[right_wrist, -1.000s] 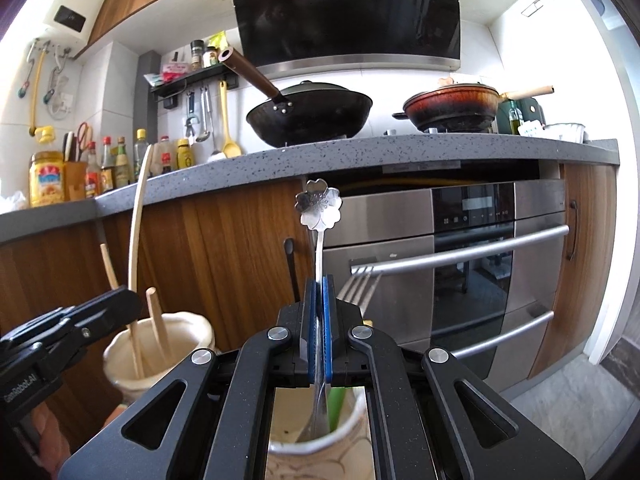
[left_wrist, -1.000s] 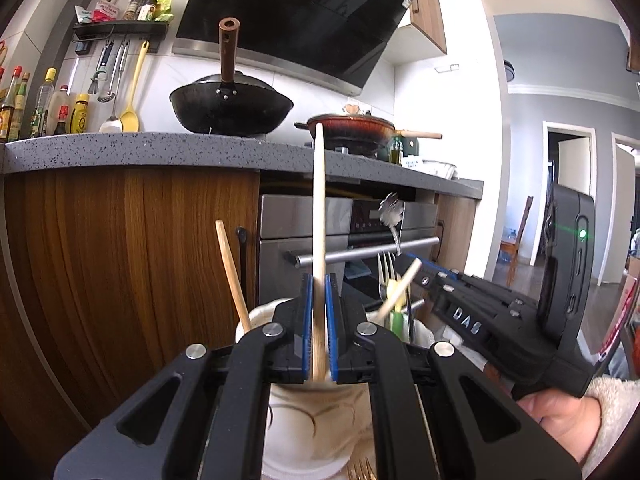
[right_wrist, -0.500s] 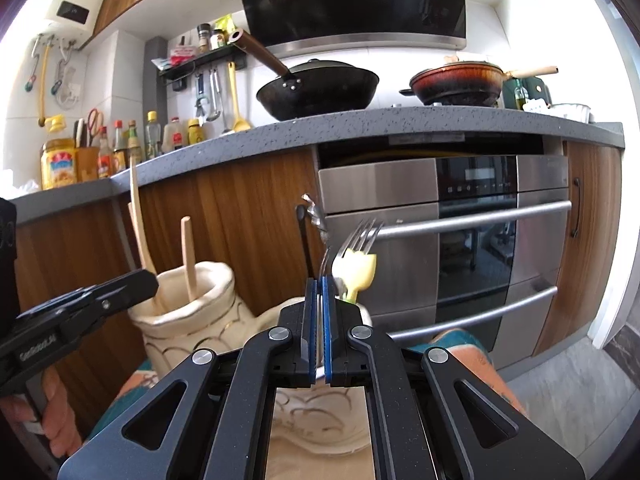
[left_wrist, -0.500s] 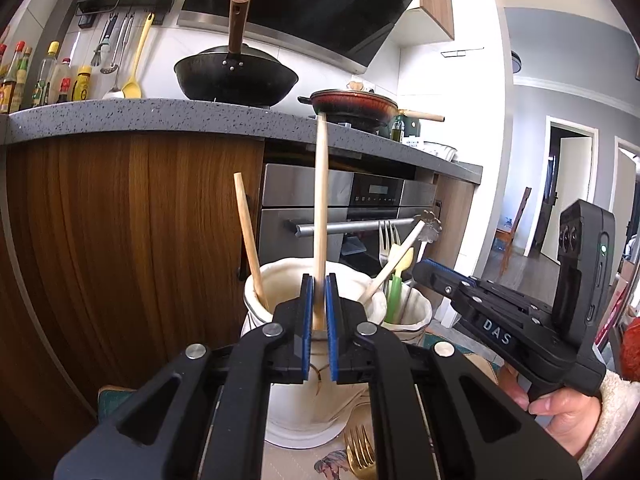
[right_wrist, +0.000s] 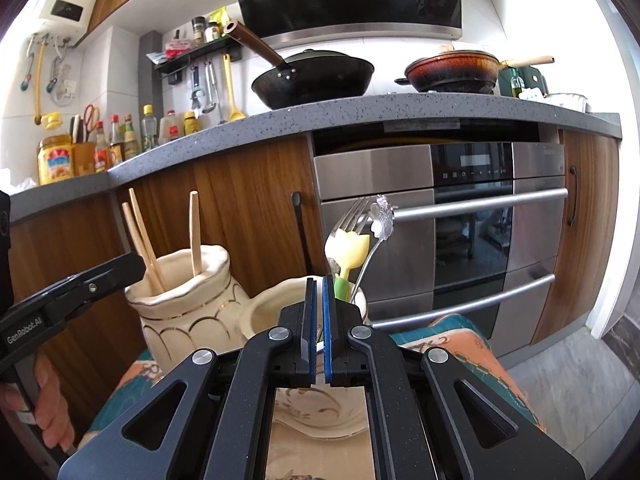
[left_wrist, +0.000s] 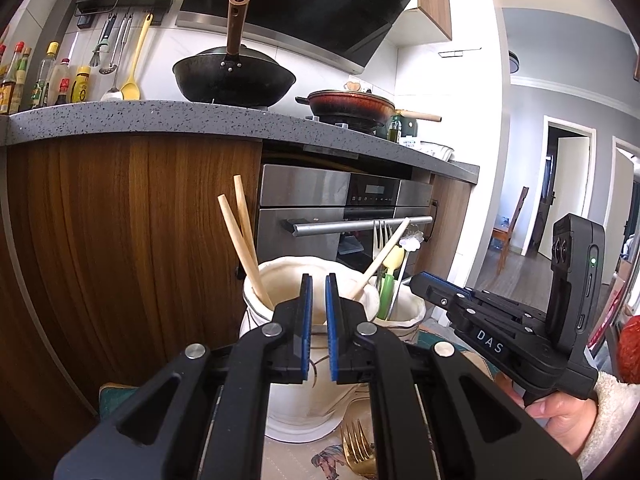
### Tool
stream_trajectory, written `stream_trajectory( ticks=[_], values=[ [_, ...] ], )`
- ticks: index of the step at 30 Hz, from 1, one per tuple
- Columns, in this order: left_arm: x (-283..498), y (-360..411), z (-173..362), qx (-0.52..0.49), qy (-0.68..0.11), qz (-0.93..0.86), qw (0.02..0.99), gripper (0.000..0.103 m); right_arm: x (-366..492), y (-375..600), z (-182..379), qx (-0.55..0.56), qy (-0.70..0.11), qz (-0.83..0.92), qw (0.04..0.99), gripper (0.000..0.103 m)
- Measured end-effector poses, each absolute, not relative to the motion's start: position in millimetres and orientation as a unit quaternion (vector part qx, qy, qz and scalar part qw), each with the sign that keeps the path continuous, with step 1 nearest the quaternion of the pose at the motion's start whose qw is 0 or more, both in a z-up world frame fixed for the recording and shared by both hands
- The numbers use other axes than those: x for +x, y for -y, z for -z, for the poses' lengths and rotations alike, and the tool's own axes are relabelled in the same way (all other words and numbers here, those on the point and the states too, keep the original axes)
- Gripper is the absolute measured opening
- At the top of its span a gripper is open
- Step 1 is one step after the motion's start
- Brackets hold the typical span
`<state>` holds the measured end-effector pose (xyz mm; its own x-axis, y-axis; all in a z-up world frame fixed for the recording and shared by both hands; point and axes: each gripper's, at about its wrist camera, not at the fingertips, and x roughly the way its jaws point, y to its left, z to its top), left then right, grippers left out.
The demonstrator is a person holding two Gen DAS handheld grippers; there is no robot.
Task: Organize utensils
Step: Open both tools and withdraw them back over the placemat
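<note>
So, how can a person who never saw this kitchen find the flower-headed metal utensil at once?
Find the steel oven under the grey counter; before it stand two cream ceramic jars. The flower-headed utensil leans out of the right-hand jar, beside a silver fork and a yellow tulip-shaped piece. Only it ends in a shiny petalled disc.

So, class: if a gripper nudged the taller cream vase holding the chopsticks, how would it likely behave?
The taller cream vase looks glazed ceramic, so probably heavy, slippery and breakable. Its narrow neck and leaning chopsticks suggest it may tip rather than slide.
</note>
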<state>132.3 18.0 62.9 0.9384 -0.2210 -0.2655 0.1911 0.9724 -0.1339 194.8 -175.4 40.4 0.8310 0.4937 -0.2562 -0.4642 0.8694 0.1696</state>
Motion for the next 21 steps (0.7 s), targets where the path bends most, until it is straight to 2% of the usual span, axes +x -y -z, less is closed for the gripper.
stream_trajectory(
  ticks=[3, 5, 7, 9, 11, 15, 17, 19, 21],
  values=[
    [129, -19, -65, -0.056, -0.138, 0.1, 0.984, 0.019, 194, 178, -42, 0.053, -0.155, -0.25, 0.954, 0.004],
    [124, -19, -66, -0.058, -0.135, 0.095, 0.985, 0.029, 191, 181, -41, 0.057, -0.162, -0.245, 0.954, 0.014],
    [119, -19, -66, -0.055, -0.132, 0.084, 0.986, 0.044, 188, 185, -40, 0.06, -0.165, -0.24, 0.955, 0.019],
    [113, -19, -64, -0.049, -0.132, 0.075, 0.987, 0.046, 183, 189, -40, 0.063, -0.166, -0.238, 0.955, 0.028],
    [106, -19, -62, -0.044, -0.135, 0.063, 0.988, 0.052, 177, 194, -39, 0.068, -0.165, -0.236, 0.955, 0.045],
    [93, -24, -55, -0.049, -0.147, 0.051, 0.987, 0.065, 165, 198, -36, 0.071, -0.171, -0.244, 0.952, 0.062],
    [86, -26, -53, -0.053, -0.156, 0.046, 0.985, 0.073, 157, 200, -36, 0.072, -0.171, -0.248, 0.951, 0.074],
    [78, -29, -49, -0.056, -0.169, 0.036, 0.983, 0.083, 149, 203, -34, 0.079, -0.173, -0.253, 0.948, 0.082],
    [70, -30, -45, -0.056, -0.184, 0.026, 0.981, 0.086, 143, 204, -32, 0.083, -0.178, -0.255, 0.947, 0.087]
  ],
)
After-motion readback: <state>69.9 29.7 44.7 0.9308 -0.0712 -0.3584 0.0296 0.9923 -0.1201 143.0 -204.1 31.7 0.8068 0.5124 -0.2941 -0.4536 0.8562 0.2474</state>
